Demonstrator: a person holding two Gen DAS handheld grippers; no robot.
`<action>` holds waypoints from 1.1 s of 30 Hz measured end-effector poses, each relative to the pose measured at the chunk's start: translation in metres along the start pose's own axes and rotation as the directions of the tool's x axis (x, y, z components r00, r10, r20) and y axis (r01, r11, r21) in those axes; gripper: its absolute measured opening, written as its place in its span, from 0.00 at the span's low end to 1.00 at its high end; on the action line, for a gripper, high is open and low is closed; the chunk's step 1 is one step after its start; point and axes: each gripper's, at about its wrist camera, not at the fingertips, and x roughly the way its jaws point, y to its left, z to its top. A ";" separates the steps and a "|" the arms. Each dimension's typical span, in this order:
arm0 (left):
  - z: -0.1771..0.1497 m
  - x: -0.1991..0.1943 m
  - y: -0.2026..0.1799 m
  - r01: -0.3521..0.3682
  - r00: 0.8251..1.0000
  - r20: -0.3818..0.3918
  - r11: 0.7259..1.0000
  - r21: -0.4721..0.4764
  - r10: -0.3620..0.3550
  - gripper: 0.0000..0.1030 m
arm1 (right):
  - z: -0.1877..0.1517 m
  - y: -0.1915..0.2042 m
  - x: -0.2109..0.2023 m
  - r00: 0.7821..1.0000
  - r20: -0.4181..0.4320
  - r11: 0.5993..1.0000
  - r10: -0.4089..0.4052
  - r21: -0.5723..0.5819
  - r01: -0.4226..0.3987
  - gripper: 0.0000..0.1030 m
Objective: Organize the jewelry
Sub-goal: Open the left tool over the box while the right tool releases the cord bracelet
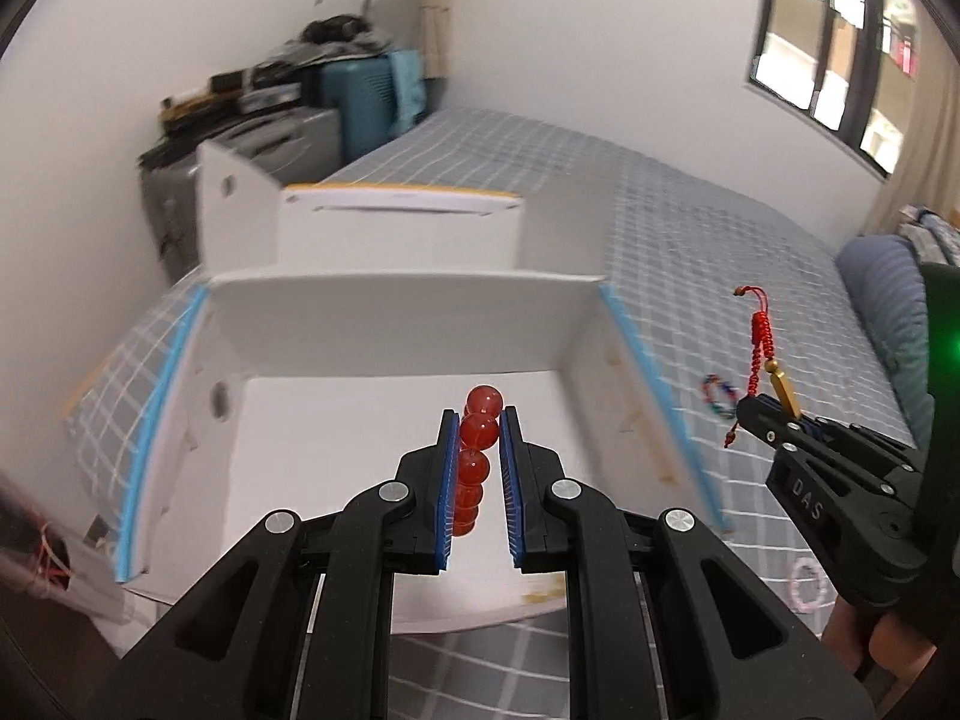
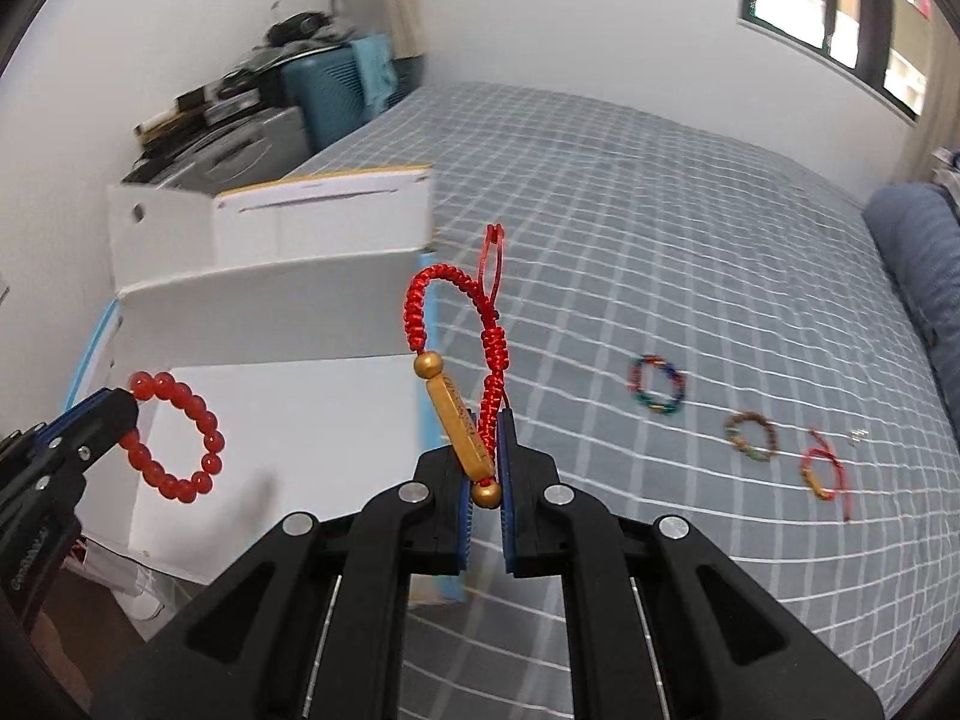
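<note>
— Two claws, both busy? What's under them?

— Yes. A bed [image 2: 660, 240] with a grey checked sheet, a white open box [image 1: 384, 324] on it. The left claw [image 1: 480, 420] pinches a red bead bracelet [image 2: 174, 438] above the box; the right claw [image 2: 487, 420] is clamped on a red cord bracelet [image 2: 462, 360] with a gold bar.

— And the room?

— White walls, a window [image 2: 840, 18], a blue suitcase [image 2: 324, 90] in the corner. Three more bracelets lie on the sheet: a multicoloured one [image 2: 657, 387], a brownish one [image 2: 750, 437], a red-and-gold one [image 2: 825, 471].
</note>
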 end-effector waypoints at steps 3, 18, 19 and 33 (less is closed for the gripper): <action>-0.003 0.007 0.024 -0.037 0.999 -0.016 0.999 -0.022 0.037 0.13 | -0.002 0.024 0.016 1.000 -0.014 0.999 0.022 -0.031 -0.023 0.06; -0.014 0.057 0.066 -0.112 0.985 -0.136 0.993 -0.045 0.105 0.13 | -0.015 0.055 0.080 0.987 -0.159 0.997 0.016 -0.074 -0.028 0.06; -0.015 0.060 0.068 -0.115 0.984 -0.142 0.992 -0.043 0.108 0.13 | -0.016 0.057 0.081 0.987 -0.161 0.997 0.012 -0.078 -0.025 0.06; -0.013 0.052 0.071 -0.202 0.976 -0.094 0.979 -0.023 0.199 0.68 | -0.018 0.069 0.073 0.990 -0.131 0.992 0.050 -0.108 -0.065 0.44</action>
